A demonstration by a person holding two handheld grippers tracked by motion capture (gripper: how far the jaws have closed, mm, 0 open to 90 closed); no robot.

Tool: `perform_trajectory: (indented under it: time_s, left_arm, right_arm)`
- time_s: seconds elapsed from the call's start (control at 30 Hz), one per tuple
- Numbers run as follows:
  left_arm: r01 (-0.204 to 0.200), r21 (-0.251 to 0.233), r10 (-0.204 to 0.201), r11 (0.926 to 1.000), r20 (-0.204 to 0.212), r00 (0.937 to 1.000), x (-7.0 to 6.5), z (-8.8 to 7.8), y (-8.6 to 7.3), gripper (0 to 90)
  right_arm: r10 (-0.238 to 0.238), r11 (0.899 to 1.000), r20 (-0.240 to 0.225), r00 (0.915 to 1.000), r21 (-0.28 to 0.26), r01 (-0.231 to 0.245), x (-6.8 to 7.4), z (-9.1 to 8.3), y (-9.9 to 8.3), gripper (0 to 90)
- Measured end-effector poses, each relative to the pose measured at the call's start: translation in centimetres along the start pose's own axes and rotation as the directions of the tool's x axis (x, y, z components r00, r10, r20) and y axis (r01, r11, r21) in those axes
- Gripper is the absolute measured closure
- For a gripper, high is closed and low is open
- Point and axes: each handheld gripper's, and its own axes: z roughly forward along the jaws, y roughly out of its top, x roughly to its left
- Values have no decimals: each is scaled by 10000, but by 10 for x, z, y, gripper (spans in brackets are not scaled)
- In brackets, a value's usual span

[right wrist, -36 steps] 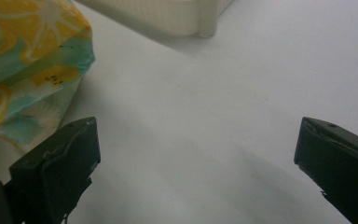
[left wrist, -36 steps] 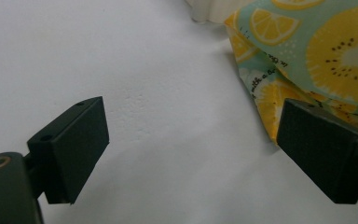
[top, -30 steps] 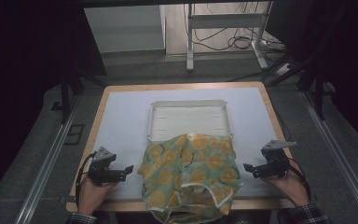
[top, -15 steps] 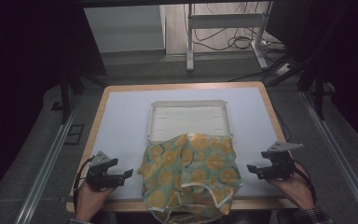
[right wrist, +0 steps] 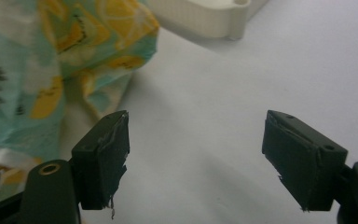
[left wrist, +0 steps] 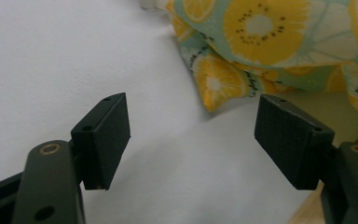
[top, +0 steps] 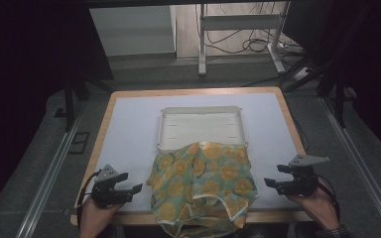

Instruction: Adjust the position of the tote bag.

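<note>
A crumpled teal cloth point(top: 203, 186) printed with yellow citrus slices lies at the table's near middle. Its far edge overlaps a shallow white tray point(top: 198, 124) and its near edge hangs over the table's front. My left gripper point(top: 131, 183) rests left of the cloth, pointing at it, and stays clear of it. In the left gripper view its jaws point(left wrist: 193, 126) are open over bare white mat, the cloth point(left wrist: 261, 28) lying beyond them. My right gripper point(top: 273, 177) sits right of the cloth, jaws point(right wrist: 196, 140) open and empty. Both pairs of jaws have just been closing on nothing.
The white mat point(top: 129, 134) covers a wooden-edged table point(top: 193, 92). In the right gripper view, the tray's corner point(right wrist: 205, 16) lies ahead and the cloth point(right wrist: 51, 60) at the left. Metal rails run along both sides of the table, and cables lie on the floor behind it.
The right gripper has shifted slightly right, away from the cloth. Both hands sit a little nearer the table's front edge. The cloth and tray have not moved.
</note>
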Motion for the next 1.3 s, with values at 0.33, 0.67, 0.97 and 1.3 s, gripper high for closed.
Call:
perform_trajectory:
  time_s: [0.33, 0.67, 0.97, 1.3]
  left_arm:
    - [-38, -183, 46, 9998, 420, 9991, -11, -8, 0, 318]
    - [-73, -231, 90, 9997, 746, 9972, -19, -11, -3, 341]
    - [-453, -427, 501, 9981, 1194, 9916, -40, -18, 0, 388]
    - [-864, -480, 918, 9951, 1269, 9877, -60, -28, -1, 365]
  right_arm:
    - [-62, 10000, -531, 9986, 6, 63, 11, -6, -2, 237]
    - [183, 9996, -991, 9949, 227, -161, 24, -11, -5, 285]
    - [-277, 9994, -1179, 9926, 159, 298, 35, -18, -5, 397]
    - [-600, 9982, -1422, 9880, -90, 594, 46, -30, -8, 487]
